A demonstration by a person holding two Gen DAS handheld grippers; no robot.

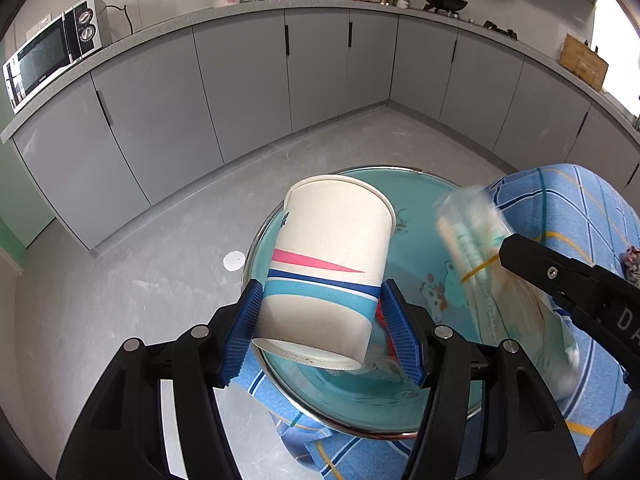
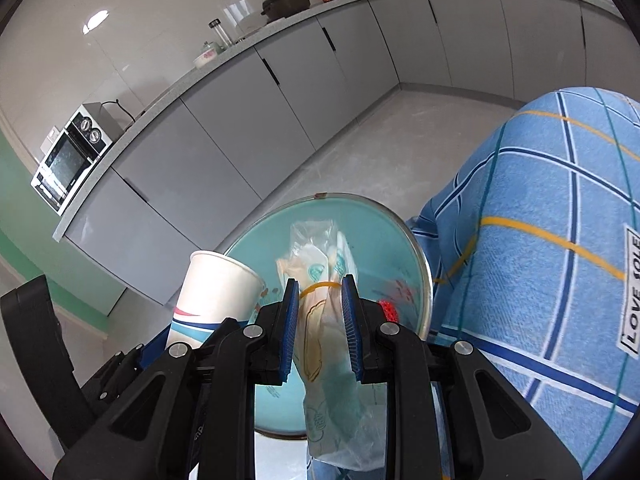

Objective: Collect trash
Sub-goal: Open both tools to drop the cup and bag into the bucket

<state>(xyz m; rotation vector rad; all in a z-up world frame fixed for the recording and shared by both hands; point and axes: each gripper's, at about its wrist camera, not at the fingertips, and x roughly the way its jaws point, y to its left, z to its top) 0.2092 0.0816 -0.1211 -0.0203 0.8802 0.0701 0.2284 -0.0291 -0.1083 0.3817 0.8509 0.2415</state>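
My left gripper (image 1: 320, 320) is shut on a white paper cup (image 1: 332, 256) with pink and blue stripes, held tilted above a teal round tray (image 1: 424, 216). The cup also shows in the right wrist view (image 2: 212, 292). My right gripper (image 2: 320, 320) is shut on a clear plastic bag of wrapped chopsticks (image 2: 324, 280) bound with a yellow rubber band, over the same tray (image 2: 384, 248). The bag shows blurred in the left wrist view (image 1: 476, 248), with the right gripper's black body (image 1: 568, 280) beside it. A red scrap (image 2: 389, 310) lies on the tray.
The tray rests on a blue checked cloth (image 2: 540, 240) over a table edge. Grey kitchen cabinets (image 1: 240, 80) line the walls, with a microwave (image 1: 48, 52) on the counter. The grey floor (image 1: 160, 260) lies below.
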